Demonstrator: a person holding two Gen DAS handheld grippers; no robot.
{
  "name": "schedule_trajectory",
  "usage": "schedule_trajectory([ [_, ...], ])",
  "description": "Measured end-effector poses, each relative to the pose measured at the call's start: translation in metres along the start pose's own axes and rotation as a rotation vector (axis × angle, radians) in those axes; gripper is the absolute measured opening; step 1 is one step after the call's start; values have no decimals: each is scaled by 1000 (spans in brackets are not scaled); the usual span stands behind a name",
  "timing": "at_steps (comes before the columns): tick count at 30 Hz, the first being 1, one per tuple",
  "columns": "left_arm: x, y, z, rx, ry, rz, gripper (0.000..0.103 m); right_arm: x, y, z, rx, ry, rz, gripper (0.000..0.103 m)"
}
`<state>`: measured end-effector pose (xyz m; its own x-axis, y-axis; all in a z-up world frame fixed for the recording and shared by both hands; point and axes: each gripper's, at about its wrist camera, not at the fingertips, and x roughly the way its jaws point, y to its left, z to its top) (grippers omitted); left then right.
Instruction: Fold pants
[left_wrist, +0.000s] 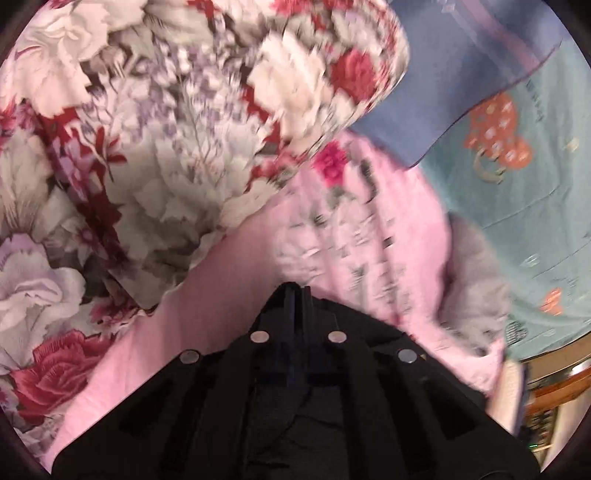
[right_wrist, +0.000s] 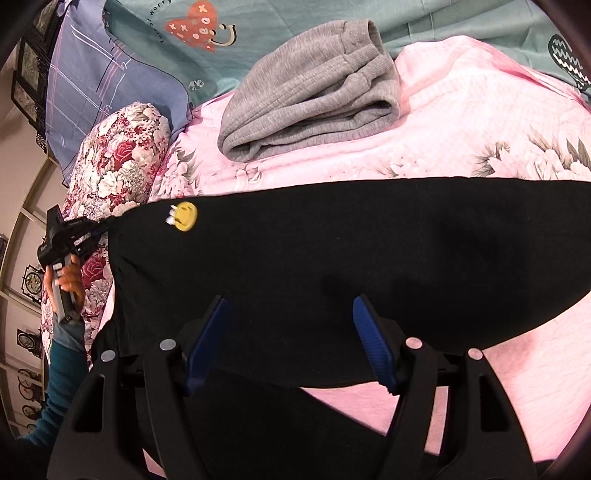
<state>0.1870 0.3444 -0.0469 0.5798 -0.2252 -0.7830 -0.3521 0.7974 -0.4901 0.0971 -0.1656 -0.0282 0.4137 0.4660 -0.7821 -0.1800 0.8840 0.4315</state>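
- My left tongs (left_wrist: 295, 291) are pinched fully together; from my right tongs' view they grip the far left corner of the black pants (right_wrist: 332, 266).
- My right tongs (right_wrist: 291, 339) stand wide, blue pads (right_wrist: 373, 339) over the pants' near edge, gripping nothing.
- The pants lie flat across the pink quilt (right_wrist: 461, 122), directly ahead of my right tongs.
- Folded grey pants (right_wrist: 314, 92) sit beyond them.

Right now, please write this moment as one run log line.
left gripper: shut on black pants edge | right gripper: open above pants | grey pants: folded on pink blanket
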Motion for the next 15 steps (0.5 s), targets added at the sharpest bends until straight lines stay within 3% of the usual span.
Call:
schedule_trajectory([
  [1, 9, -1, -2, 20, 24, 87, 12, 0, -1, 0, -3, -2, -4, 71],
  [2, 17, -1, -4, 35, 44, 179, 21, -1, -3, 1, -3, -5, -9, 71],
  [3, 20, 1, -6, 52, 55, 211, 53, -1, -5, 2, 3, -6, -13, 71],
  [5, 16, 3, -9, 77, 50, 201, 67, 0, -10, 4, 21, -5, -32, 71],
  [7, 4, 0, -12, 112, 52, 186, 68, -1, -14, 7, 22, 7, -45, 71],
  [9, -9, -5, -14, 157, 25, 205, 76, -6, -13, 14, -24, 3, -74, 71],
  [15, -38, -13, -17, 174, -1, 153, 84, 10, 17, 48, -417, 28, -194, 78],
])
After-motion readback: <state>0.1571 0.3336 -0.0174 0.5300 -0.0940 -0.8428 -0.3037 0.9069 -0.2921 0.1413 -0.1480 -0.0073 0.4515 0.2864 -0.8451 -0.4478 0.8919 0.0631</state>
